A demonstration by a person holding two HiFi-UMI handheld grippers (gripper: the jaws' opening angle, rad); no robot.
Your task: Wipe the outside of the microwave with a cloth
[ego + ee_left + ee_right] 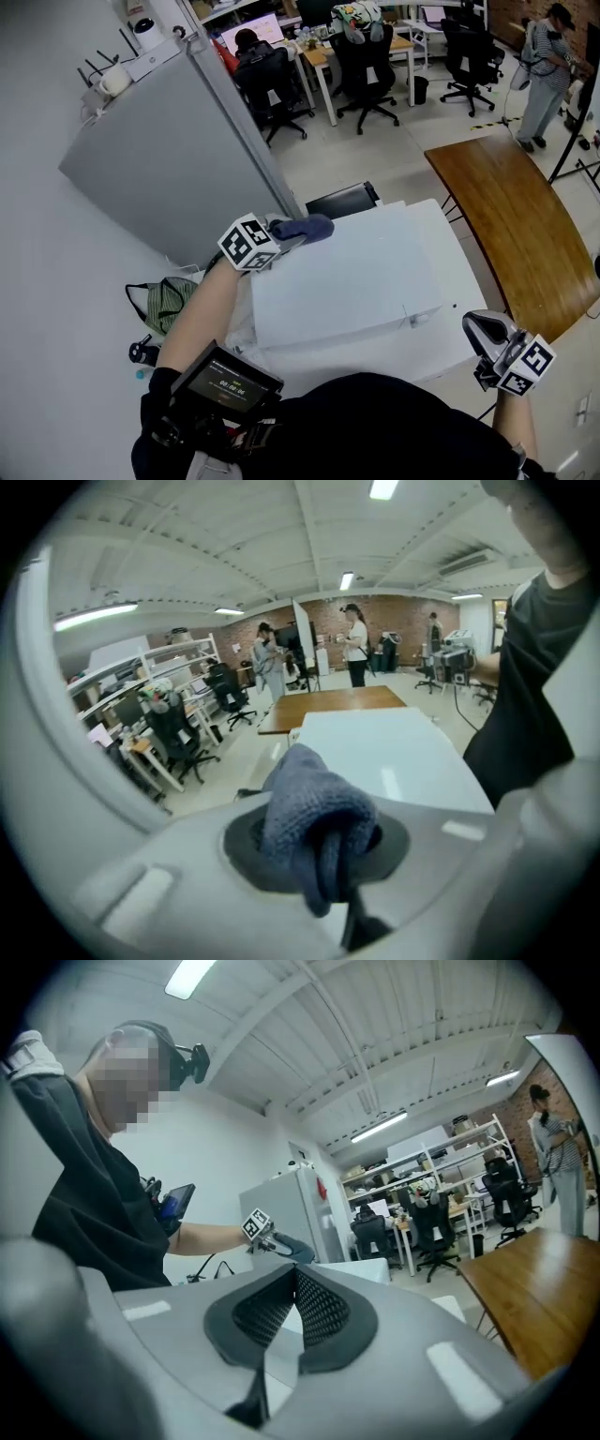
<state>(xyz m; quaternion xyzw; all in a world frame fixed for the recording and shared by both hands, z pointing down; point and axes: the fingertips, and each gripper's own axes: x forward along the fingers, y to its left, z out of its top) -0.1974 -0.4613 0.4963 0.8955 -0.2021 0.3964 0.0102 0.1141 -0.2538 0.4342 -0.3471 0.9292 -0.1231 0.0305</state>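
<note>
The microwave [347, 281] is a white box right in front of me, seen from above. My left gripper [281, 234] is shut on a blue-grey cloth [305, 228] at the far left corner of the microwave's top. In the left gripper view the bunched cloth [314, 808] fills the left gripper [328, 850], with the white top [394, 752] stretching beyond it. My right gripper [480, 330] hangs off the microwave's near right corner, shut with nothing in it. The right gripper view shows the right gripper [292, 1283] with its pads meeting, and the cloth [295, 1249] far off.
A grey cabinet [159, 159] stands at the left behind the microwave. A curved wooden table [516, 225] lies to the right. A black chair [342, 199] sits just past the microwave. A striped green bag [169, 300] lies on the floor at the left. A person [544, 75] stands far right.
</note>
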